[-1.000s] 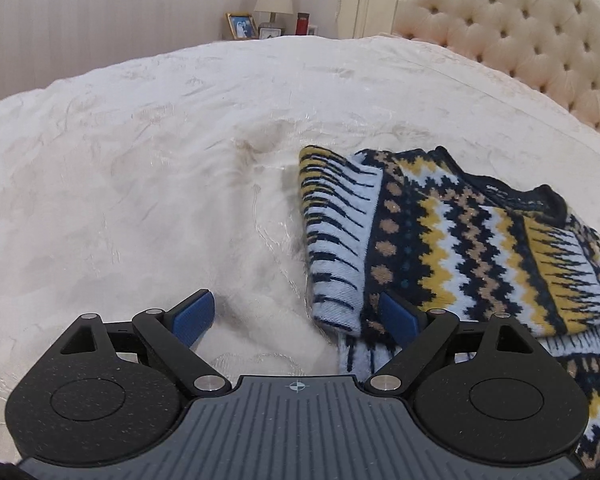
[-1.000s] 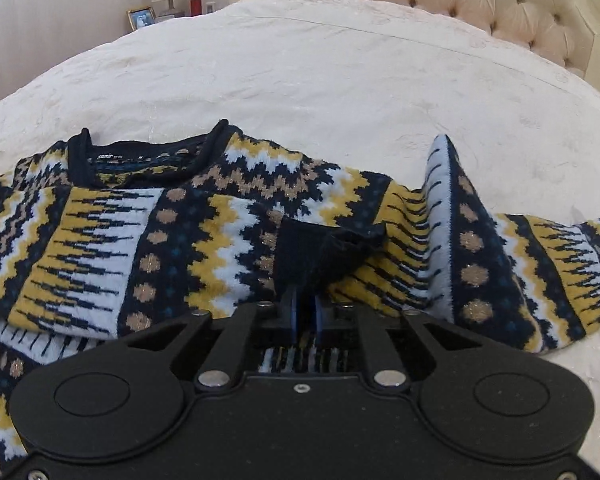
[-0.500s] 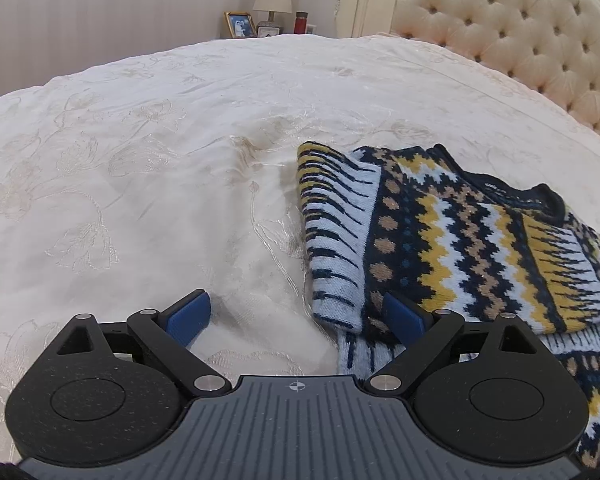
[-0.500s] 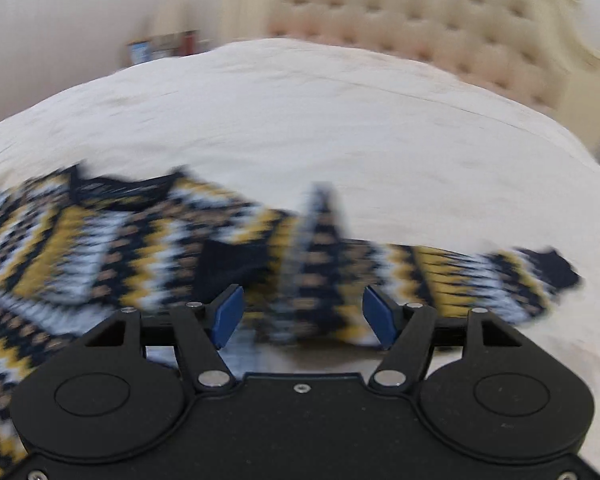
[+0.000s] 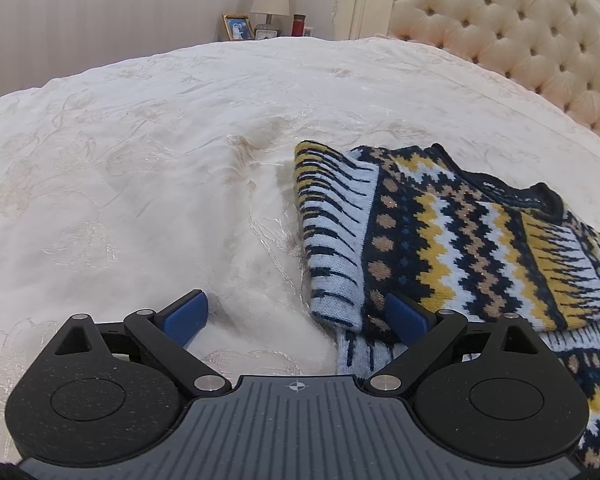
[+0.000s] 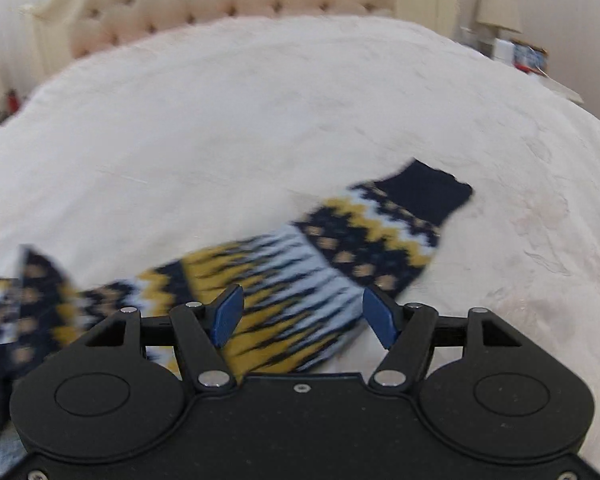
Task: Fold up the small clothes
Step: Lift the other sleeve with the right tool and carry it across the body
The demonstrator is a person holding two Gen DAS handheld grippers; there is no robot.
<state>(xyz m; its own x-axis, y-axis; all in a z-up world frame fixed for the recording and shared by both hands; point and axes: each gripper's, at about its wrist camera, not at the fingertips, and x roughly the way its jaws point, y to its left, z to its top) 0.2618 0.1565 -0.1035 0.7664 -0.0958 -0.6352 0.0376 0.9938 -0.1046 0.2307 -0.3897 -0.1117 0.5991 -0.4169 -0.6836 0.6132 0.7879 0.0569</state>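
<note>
The right tongs [image 6: 300,316] have let go and now hover open over the outstretched sleeve [image 6: 324,256]. The left tongs [image 5: 296,318] are opening wider beside the sweater [image 5: 460,240], gripping nothing. The sleeve fold comes next.

My sweater [image 5: 452,240] shows navy, mustard, white and tan zigzags and dots; its cuff [image 6: 424,192] is plain navy. Beneath the sweater, the bedspread [image 5: 140,200] is cream with embroidered flowers.

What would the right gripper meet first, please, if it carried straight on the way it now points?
Most likely the sweater's outstretched sleeve, which lies on the bedspread directly ahead of the right gripper; its jaws stand open and empty. Depth is uncertain.
</note>
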